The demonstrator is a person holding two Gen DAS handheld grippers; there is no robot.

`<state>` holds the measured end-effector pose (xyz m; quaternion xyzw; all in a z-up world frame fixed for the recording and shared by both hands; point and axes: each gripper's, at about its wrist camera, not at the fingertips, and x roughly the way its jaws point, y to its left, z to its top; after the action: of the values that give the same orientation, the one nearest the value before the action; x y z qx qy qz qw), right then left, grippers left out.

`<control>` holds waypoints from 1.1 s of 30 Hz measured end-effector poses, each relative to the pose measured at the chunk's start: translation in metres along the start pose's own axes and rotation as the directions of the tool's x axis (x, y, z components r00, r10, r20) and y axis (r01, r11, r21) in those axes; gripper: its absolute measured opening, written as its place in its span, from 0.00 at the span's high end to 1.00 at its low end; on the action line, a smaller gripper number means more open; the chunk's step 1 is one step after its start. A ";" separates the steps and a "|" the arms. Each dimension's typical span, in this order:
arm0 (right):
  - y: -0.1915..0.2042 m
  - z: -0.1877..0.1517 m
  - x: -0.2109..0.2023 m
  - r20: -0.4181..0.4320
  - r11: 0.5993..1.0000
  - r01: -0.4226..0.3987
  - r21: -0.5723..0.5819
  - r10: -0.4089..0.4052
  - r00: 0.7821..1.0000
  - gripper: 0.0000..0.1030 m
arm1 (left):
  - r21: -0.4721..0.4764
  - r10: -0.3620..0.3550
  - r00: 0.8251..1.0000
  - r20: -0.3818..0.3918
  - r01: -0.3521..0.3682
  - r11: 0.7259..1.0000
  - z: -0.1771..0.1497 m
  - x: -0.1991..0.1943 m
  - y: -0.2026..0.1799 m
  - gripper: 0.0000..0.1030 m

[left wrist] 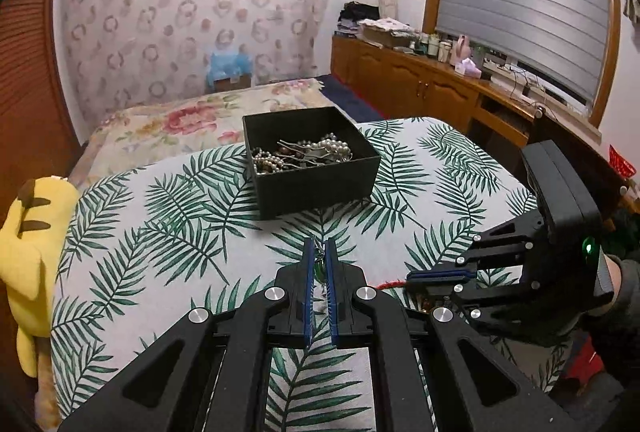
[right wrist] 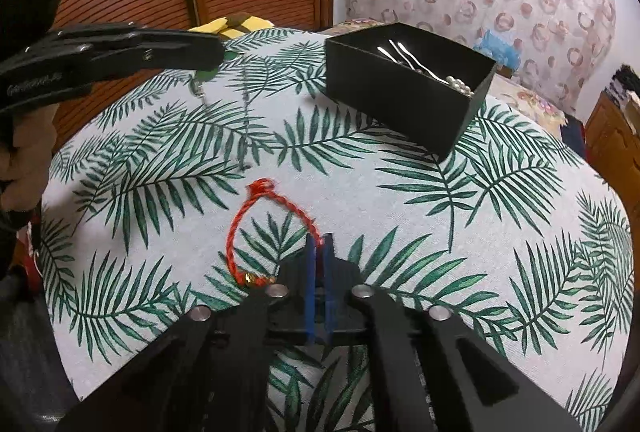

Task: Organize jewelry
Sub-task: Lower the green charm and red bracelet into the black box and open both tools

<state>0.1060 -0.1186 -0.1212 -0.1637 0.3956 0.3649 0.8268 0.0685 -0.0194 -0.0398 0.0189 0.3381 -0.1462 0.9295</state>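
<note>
Right wrist view, red cord bracelet pinched in right gripper

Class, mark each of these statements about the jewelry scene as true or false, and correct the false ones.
1. The black box is empty. False: it holds pearl strands and hairpins.
2. The right gripper is shut on a red cord bracelet. True.
3. The left gripper stands wide open. False: it is shut on a small green pendant.
4. The box sits on a leaf-print cloth. True.
5. A blue plush toy lies beside the cloth. False: it is yellow.
</note>
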 end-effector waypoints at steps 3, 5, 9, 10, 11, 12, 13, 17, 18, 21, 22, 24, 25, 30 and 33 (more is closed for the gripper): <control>-0.001 0.004 0.000 0.005 1.000 0.018 -0.023 -0.018 1.000 0.97 | -0.006 0.007 1.000 0.004 -0.007 1.000 0.001 0.001 0.002 0.95; -0.003 0.010 -0.004 0.026 1.000 0.020 -0.018 -0.020 0.999 0.97 | -0.015 0.012 1.000 0.013 -0.012 1.000 -0.001 0.000 0.003 0.95; -0.007 0.023 -0.015 0.069 0.999 0.033 -0.018 -0.032 0.997 0.97 | -0.028 0.020 1.000 0.022 -0.020 0.999 0.001 -0.001 0.006 0.96; -0.009 0.027 -0.020 0.082 0.999 0.039 -0.019 -0.037 0.996 0.97 | -0.027 0.022 0.999 0.024 -0.021 0.999 0.002 -0.001 0.006 0.96; -0.011 0.032 -0.024 0.097 0.999 0.045 -0.020 -0.043 0.994 0.97 | -0.027 0.023 0.999 0.028 -0.022 0.999 0.003 -0.002 0.006 0.95; -0.013 0.036 -0.028 0.111 0.998 0.053 -0.022 -0.050 0.993 0.97 | -0.026 0.024 0.999 0.033 -0.024 0.999 0.006 -0.003 0.006 0.95; -0.015 0.040 -0.032 0.122 0.998 0.061 -0.023 -0.058 0.991 0.97 | -0.025 0.026 0.999 0.038 -0.025 0.999 0.008 -0.003 0.007 0.95; -0.022 0.063 -0.043 0.170 0.995 0.095 -0.023 -0.090 0.981 0.97 | -0.021 0.032 0.997 0.065 -0.031 0.999 0.019 -0.006 0.007 0.96; -0.026 0.069 -0.045 0.184 0.995 0.099 -0.020 -0.093 0.979 0.97 | -0.022 0.033 0.997 0.070 -0.031 0.999 0.021 -0.007 0.008 0.95; -0.037 0.084 -0.046 0.211 0.994 0.109 -0.003 -0.106 0.972 0.97 | -0.017 0.035 0.995 0.088 -0.033 0.999 0.031 -0.005 0.008 0.96; -0.041 0.088 -0.045 0.215 0.993 0.114 0.008 -0.113 0.970 0.97 | -0.015 0.036 0.995 0.093 -0.035 0.999 0.033 -0.005 0.008 0.96; -0.053 0.095 -0.041 0.224 0.993 0.113 0.038 -0.119 0.967 0.97 | -0.014 0.033 0.994 0.100 -0.032 0.999 0.040 -0.003 0.009 0.95; -0.056 0.098 -0.038 0.226 0.992 0.116 0.049 -0.124 0.966 0.97 | -0.013 0.033 0.994 0.102 -0.031 0.999 0.042 -0.002 0.010 0.95; -0.080 0.109 -0.024 0.236 0.988 0.104 0.116 -0.129 0.963 0.97 | -0.003 0.046 0.992 0.118 -0.045 0.999 0.060 0.006 0.014 0.95; -0.092 0.114 -0.016 0.243 0.984 0.097 0.151 -0.132 0.961 0.97 | -0.006 0.051 0.990 0.130 -0.051 0.999 0.070 0.011 0.016 0.95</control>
<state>0.2271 -0.1249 -0.0379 -0.0812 0.3015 0.3061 0.8993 0.1248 -0.0159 0.0062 0.0168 0.2764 -0.1228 0.9530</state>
